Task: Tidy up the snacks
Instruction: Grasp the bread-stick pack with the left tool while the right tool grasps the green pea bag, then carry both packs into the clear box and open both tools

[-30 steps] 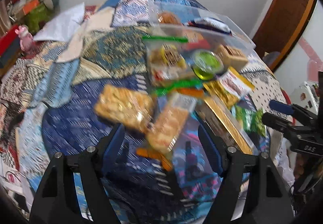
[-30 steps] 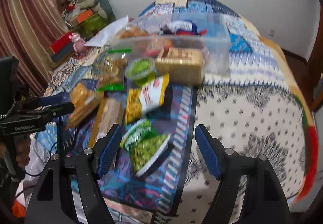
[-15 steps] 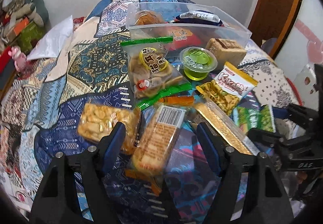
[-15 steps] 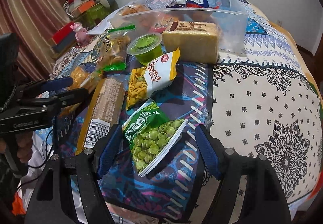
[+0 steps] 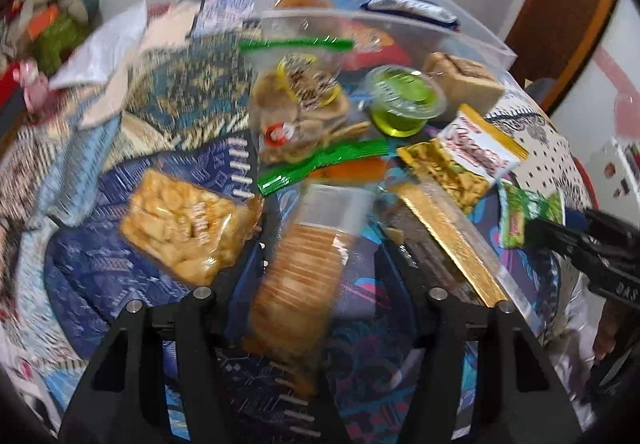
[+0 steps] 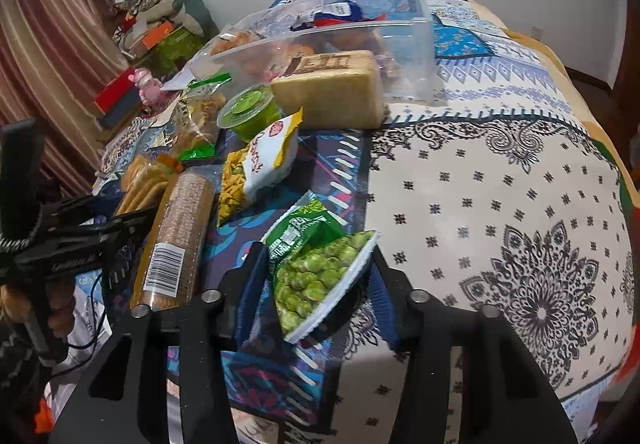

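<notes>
Snacks lie on a patterned bed quilt. In the left wrist view my left gripper (image 5: pixel 320 256) is open, its fingers on either side of a clear sleeve of round crackers (image 5: pixel 304 268). A bag of yellow crackers (image 5: pixel 184 228) lies to its left. In the right wrist view my right gripper (image 6: pixel 316 284) is open around a green pea packet (image 6: pixel 316 268), which shows at the right in the left wrist view (image 5: pixel 528 212). A clear plastic bin (image 6: pixel 404 56) at the back holds several snacks.
A green jelly cup (image 5: pixel 404 100), a bag of cookies with green seals (image 5: pixel 304 104), a yellow-white chip bag (image 6: pixel 260 168), a long gold-wrapped biscuit pack (image 6: pixel 176 236) and a tan wafer block (image 6: pixel 332 92) lie between the grippers and the bin. Clutter sits far left.
Both grippers have moved forward and down. The left fingers now flank the cracker sleeve, and the right fingers now flank the pea packet.
</notes>
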{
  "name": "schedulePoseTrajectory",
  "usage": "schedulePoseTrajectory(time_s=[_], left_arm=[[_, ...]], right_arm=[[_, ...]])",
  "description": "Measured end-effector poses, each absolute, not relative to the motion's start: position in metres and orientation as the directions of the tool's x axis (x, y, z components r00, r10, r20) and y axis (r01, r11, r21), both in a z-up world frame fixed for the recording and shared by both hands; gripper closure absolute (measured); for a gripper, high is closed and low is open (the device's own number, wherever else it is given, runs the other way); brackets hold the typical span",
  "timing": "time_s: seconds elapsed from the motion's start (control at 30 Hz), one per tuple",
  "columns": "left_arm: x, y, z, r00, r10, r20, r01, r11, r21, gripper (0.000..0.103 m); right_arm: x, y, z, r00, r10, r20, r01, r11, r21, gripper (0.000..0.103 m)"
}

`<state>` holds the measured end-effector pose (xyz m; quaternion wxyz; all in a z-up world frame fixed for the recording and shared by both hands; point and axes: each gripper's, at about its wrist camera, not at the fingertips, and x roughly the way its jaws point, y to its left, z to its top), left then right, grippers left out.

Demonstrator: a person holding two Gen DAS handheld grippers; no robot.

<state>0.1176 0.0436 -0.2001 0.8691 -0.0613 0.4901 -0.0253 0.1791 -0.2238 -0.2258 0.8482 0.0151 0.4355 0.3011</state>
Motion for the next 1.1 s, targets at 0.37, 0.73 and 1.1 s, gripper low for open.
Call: schedulePoseTrajectory(time_s=[0.37,0.73,1.1], left_arm=[[0.107,0.037,-0.186,0.570,-0.080,-0.818,-0.011,0.994,-0.106,0.071],[0.105,0.046,-0.133,0.657,-0.123,-0.743,0.001,0.987,-0.163,0.071],[0.146,0.041,-0.084,0.734,-0.148,-0.662,0.034,0.983,-0.182,0.071]], right_arm=[[0.175,-0.230,-0.216,0.464,0.544,-0.699,-0.505,0.811,0.296,0.063],[0.184,-0.234,-0.175,0.548,0.550,-0.630,-0.510,0.817,0.269,0.063],[0.216,-0.230,-0.139,0.634,0.541,-0.553,-0.503,0.831,0.237,0.063]])
